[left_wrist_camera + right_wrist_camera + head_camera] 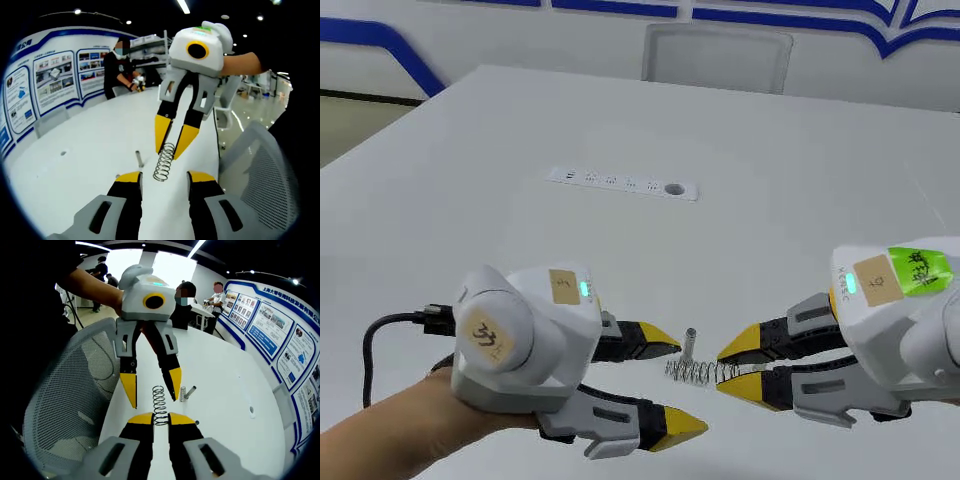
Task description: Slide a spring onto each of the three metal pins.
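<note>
My right gripper is shut on one end of a bare wire spring, which sticks out level toward the left just above the white table. Opposite it, my left gripper stands open, its yellow tips either side of the spring's free end without touching it. A short metal pin stands upright just behind the spring. In the left gripper view the spring hangs from the right gripper, with the pin beside it. In the right gripper view my right gripper pinches the spring, and the pin lies to its right.
A white power strip lies mid-table, and a chair stands at the far edge. A black cable trails from the left gripper. A mesh chair is close to the table's near edge. People stand in the background.
</note>
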The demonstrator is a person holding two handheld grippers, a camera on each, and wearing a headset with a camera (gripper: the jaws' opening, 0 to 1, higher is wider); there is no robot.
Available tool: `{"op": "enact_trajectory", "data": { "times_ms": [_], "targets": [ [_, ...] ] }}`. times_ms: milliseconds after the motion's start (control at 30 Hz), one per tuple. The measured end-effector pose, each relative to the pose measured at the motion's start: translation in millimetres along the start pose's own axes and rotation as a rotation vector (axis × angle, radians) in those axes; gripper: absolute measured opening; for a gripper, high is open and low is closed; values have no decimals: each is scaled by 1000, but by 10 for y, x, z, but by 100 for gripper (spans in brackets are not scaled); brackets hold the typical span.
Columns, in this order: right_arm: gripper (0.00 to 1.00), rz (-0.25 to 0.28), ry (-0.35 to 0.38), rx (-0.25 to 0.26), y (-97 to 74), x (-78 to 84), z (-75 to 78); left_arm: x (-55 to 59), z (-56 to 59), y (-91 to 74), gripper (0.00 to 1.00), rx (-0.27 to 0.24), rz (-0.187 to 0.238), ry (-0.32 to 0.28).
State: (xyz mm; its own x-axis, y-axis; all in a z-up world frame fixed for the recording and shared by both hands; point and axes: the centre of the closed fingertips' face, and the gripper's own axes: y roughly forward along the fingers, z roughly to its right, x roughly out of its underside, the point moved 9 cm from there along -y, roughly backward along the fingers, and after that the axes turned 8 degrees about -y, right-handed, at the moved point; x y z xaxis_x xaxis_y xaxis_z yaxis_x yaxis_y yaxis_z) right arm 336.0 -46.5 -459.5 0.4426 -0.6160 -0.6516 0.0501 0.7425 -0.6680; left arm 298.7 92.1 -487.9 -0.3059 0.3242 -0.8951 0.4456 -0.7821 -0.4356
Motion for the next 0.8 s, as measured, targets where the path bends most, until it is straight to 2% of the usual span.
{"op": "enact_trajectory", "data": {
  "times_ms": [100, 233, 433, 633, 800],
  "targets": [
    [11, -1, -7, -9, 9, -4, -19, -25, 2, -25, 34, 0, 17, -18],
    [11, -2, -10, -16, 19, -10, -35, -30, 1, -35, 30, -7, 11, -7],
    [11, 1, -25, -27, 31, -24, -65, -43, 42, -40, 18, 16, 20, 1],
    [11, 12, -32, -23, 24, -30, -71, -34, 50, -29, 16, 20, -14, 24],
    [10, 23, -37, -19, 12, -52, -73, -58, 60, -22, 13, 25, -15, 49]
  ]
}}
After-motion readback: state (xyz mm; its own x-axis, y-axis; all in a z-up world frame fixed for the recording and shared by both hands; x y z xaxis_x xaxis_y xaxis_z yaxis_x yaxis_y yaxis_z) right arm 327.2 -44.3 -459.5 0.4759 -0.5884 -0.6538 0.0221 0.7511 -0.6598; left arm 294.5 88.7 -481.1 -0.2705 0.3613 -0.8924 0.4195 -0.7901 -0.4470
